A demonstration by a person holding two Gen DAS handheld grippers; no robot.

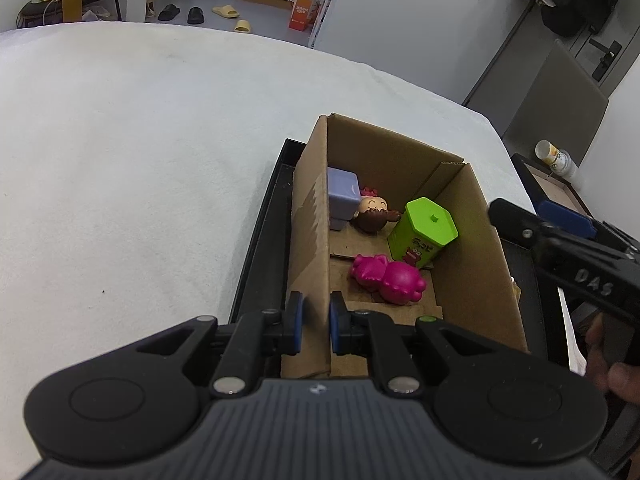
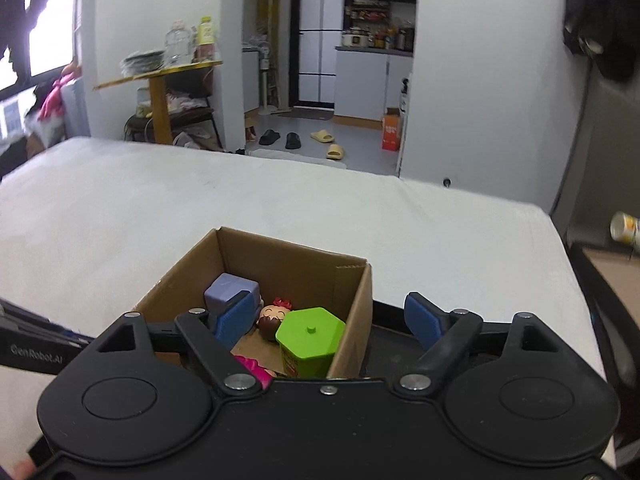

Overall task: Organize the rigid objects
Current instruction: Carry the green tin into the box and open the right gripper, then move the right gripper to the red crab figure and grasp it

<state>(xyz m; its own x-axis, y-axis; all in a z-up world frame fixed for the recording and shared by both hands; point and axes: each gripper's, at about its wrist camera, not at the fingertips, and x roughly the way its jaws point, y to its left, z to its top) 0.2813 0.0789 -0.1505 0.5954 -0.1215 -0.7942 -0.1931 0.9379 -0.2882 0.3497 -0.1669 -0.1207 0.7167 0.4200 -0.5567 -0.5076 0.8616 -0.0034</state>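
A cardboard box (image 1: pixel 308 216) stands on a black tray (image 1: pixel 260 240) on the white table. Inside it lie a lilac block (image 1: pixel 343 194), a small doll figure (image 1: pixel 374 214), a green hexagonal tin (image 1: pixel 424 236) and a magenta toy (image 1: pixel 388 278). My left gripper (image 1: pixel 316 322) is shut on the box's left wall near its front corner. My right gripper (image 2: pixel 332 320) is open and empty, straddling the box's right wall (image 2: pixel 352 320) above the green tin (image 2: pixel 310 340). The box (image 2: pixel 168 292), lilac block (image 2: pixel 230 292) and doll (image 2: pixel 274 316) show in the right wrist view too.
The white table (image 1: pixel 140 160) stretches left and behind the box. A second dark tray (image 1: pixel 556 192) and a tipped yellow-white bottle (image 1: pixel 556 158) sit off the table's right edge. The right gripper's body (image 1: pixel 568 252) hangs beside the box's right side.
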